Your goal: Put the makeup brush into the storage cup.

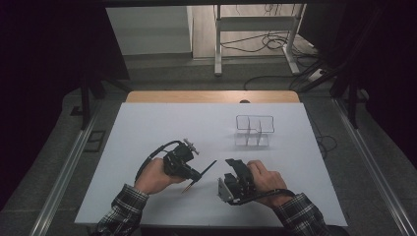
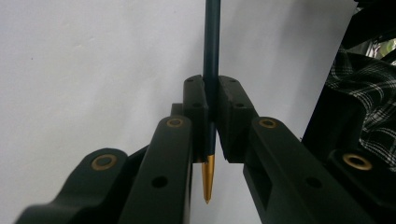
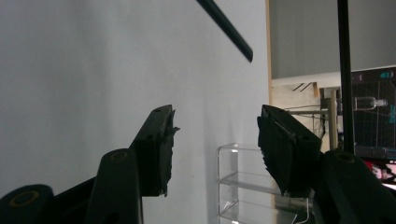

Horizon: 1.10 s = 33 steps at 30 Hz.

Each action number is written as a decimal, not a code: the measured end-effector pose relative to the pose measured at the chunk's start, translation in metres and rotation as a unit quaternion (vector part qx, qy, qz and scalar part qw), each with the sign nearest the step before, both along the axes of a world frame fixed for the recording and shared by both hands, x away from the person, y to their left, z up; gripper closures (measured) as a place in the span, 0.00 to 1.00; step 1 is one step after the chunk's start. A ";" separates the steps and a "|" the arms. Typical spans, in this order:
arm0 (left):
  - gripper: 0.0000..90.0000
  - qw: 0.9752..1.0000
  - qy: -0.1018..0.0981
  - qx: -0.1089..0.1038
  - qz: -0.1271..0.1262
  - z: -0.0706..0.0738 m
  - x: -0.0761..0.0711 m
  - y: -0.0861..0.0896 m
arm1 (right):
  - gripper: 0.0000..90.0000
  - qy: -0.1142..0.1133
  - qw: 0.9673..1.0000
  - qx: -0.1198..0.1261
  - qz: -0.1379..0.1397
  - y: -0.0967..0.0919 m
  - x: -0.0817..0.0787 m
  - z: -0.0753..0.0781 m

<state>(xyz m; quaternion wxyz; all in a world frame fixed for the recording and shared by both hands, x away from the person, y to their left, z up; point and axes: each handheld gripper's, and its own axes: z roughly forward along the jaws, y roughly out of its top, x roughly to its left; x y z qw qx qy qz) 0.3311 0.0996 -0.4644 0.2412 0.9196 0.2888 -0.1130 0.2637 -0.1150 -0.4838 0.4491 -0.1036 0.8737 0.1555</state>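
Your left claw (image 2: 211,116) is clamped on a dark pen (image 2: 211,56); its gold tip pokes out behind the pads, its far end is cut off. Your right claw (image 3: 215,149), beside it, is half-open and empty.

No legible text, labels, brands, numbers or signs anywhere. Checked in the high view and both gripper views. Small bluish marks on a dark screen (image 3: 373,112) at the right edge of the right gripper view: too small and blurred to read.
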 end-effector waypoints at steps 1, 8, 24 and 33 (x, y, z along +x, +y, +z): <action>0.93 1.000 0.000 0.000 -0.001 0.000 0.000 0.000 | 0.53 -0.002 1.000 -0.001 0.005 0.001 0.000 0.000; 0.93 1.000 0.000 0.008 -0.008 -0.001 0.000 -0.003 | 0.58 -0.023 0.999 -0.017 0.033 0.011 -0.004 -0.001; 0.93 1.000 0.000 0.012 -0.011 -0.003 -0.001 -0.011 | 0.70 -0.060 0.993 -0.050 0.084 0.032 -0.008 -0.004; 0.93 1.000 0.001 0.011 -0.015 -0.002 -0.002 -0.013 | 0.76 -0.071 0.990 -0.069 0.097 0.038 -0.007 -0.013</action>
